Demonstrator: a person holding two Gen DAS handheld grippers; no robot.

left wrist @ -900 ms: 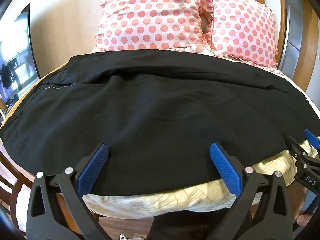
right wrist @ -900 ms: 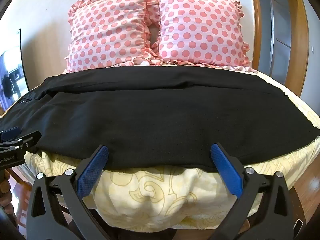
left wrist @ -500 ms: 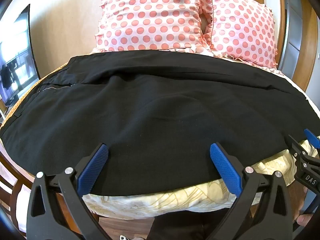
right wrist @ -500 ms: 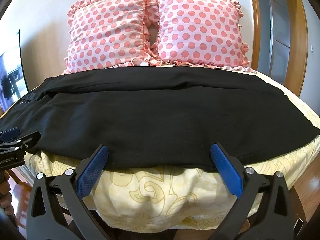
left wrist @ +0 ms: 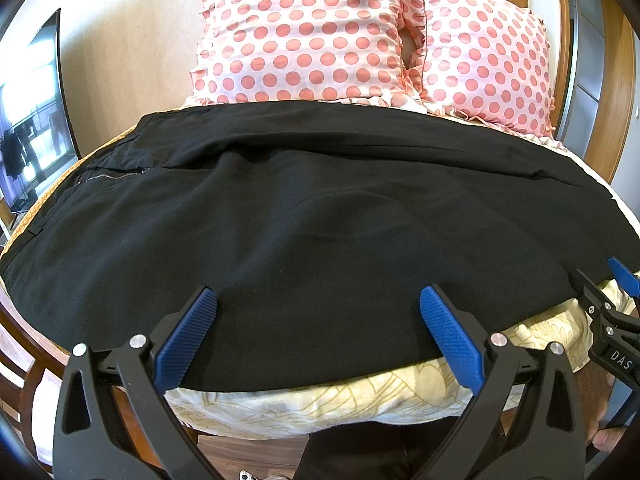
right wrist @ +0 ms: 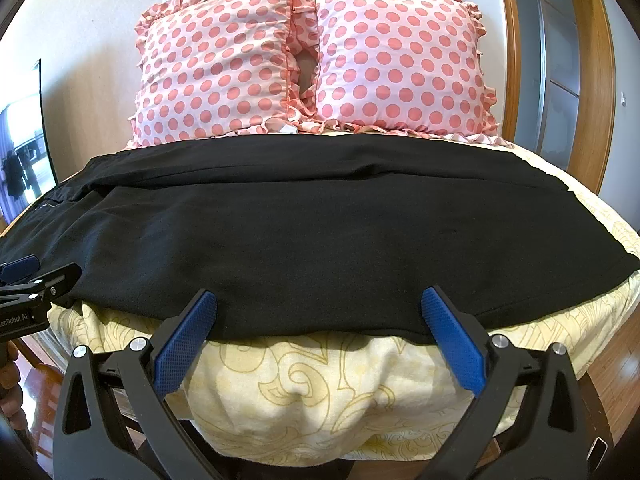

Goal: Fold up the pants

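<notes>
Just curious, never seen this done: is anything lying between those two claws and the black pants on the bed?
Nothing visible. The pants lie flat on the quilt, and both the left claw and right claw stand open at their near edge.

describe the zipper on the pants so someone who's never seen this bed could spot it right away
Start at the bed with the yellow patterned cover, where black pants lie spread across it below two pink polka-dot pillows. Follow the pants to their left end, near the dark screen on the wall. The zipper is a short pale toothed line there, the only light mark on the black cloth.
</notes>
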